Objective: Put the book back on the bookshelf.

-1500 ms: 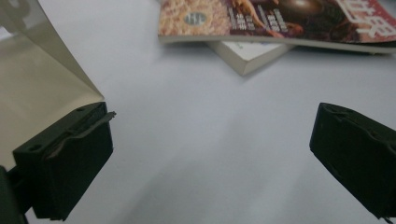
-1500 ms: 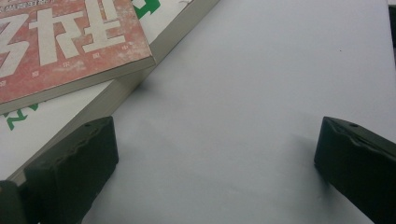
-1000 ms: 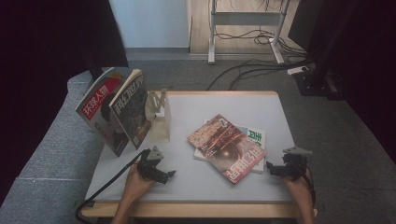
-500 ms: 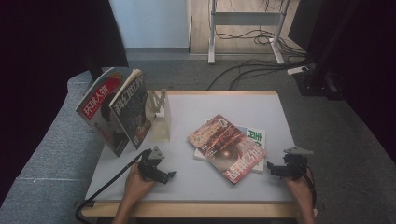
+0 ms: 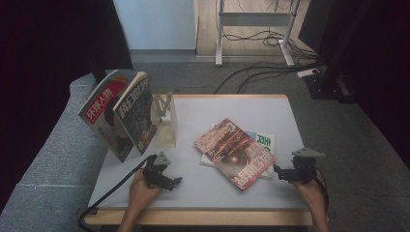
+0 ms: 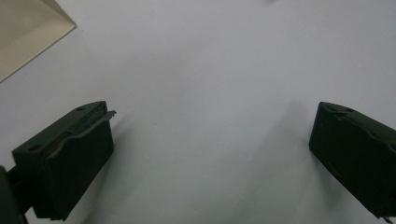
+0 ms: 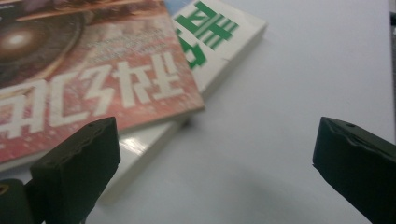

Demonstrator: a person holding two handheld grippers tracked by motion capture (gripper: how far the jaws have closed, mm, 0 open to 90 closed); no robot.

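Note:
A red magazine (image 5: 234, 152) lies askew on top of a white book with green lettering (image 5: 261, 142) near the middle of the white table (image 5: 227, 108). My right gripper (image 5: 278, 171) rests open on the table just right of that pile; in the right gripper view the red magazine (image 7: 88, 74) and the white book (image 7: 219, 42) lie just ahead of its jaws. My left gripper (image 5: 175, 181) sits open at the front left, over bare table (image 6: 210, 84). Two magazines (image 5: 118, 116) stand upright against a beige bookend (image 5: 164, 123) at the left edge.
A corner of the beige bookend (image 6: 28, 28) shows at the upper left of the left gripper view. A grey sofa arm (image 5: 48, 159) runs along the table's left side. Cables (image 5: 251, 77) and a desk frame (image 5: 254, 29) lie on the floor beyond the table.

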